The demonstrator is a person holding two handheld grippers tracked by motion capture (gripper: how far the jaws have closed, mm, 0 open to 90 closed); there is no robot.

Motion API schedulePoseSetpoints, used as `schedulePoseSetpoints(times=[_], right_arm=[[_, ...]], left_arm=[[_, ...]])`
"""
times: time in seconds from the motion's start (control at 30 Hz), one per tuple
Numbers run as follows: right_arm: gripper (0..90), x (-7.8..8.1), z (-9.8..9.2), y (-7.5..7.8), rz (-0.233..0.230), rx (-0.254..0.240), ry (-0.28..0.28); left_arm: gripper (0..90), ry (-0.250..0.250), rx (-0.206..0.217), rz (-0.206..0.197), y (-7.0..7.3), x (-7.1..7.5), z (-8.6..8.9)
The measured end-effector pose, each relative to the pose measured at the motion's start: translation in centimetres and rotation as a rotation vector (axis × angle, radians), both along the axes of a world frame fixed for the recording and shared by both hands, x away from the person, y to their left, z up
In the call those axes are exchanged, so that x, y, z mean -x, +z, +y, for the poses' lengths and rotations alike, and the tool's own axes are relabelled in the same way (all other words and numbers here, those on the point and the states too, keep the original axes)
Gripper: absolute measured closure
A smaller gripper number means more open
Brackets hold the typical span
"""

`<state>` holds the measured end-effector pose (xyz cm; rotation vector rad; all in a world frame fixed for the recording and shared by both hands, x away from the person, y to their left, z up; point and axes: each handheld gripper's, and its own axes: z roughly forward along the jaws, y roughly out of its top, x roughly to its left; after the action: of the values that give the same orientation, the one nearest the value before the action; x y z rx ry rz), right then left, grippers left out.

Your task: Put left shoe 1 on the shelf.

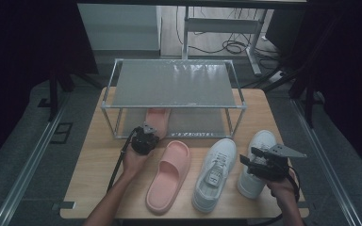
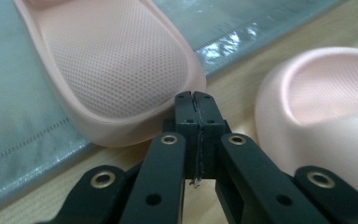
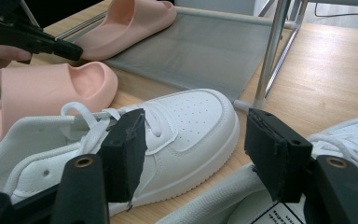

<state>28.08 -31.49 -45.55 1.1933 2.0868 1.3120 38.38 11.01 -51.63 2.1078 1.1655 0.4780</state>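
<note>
One pink slipper (image 1: 158,117) (image 2: 116,70) lies on the lower shelf of the shoe rack (image 1: 174,107). Its mate (image 1: 169,173) (image 2: 321,121) (image 3: 51,88) lies on the table in front. My left gripper (image 1: 147,133) (image 2: 196,100) is shut and empty, its tips just off the heel edge of the shelved slipper. Two white sneakers (image 1: 215,172) (image 1: 257,162) stand to the right. My right gripper (image 1: 249,160) (image 3: 196,149) is open over the right sneaker's (image 3: 354,135) heel end, with the left sneaker (image 3: 186,121) seen beyond its jaws.
The rack's metal frame post (image 3: 270,51) stands on the table just past the sneakers. Its upper shelf (image 1: 174,82) overhangs the lower one. Bare wood (image 3: 335,70) lies right of the rack. The table's front edge (image 1: 184,217) runs close behind the shoes.
</note>
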Motion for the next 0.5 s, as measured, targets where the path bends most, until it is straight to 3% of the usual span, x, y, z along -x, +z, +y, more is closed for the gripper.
schedulePoseSetpoints(times=[0.5], right_arm=[[39.1,0.0,-0.1,0.0,-0.001,0.001,-0.002]], left_arm=[[88.7,0.028,0.02,-0.017,-0.6,-1.5,-1.2]])
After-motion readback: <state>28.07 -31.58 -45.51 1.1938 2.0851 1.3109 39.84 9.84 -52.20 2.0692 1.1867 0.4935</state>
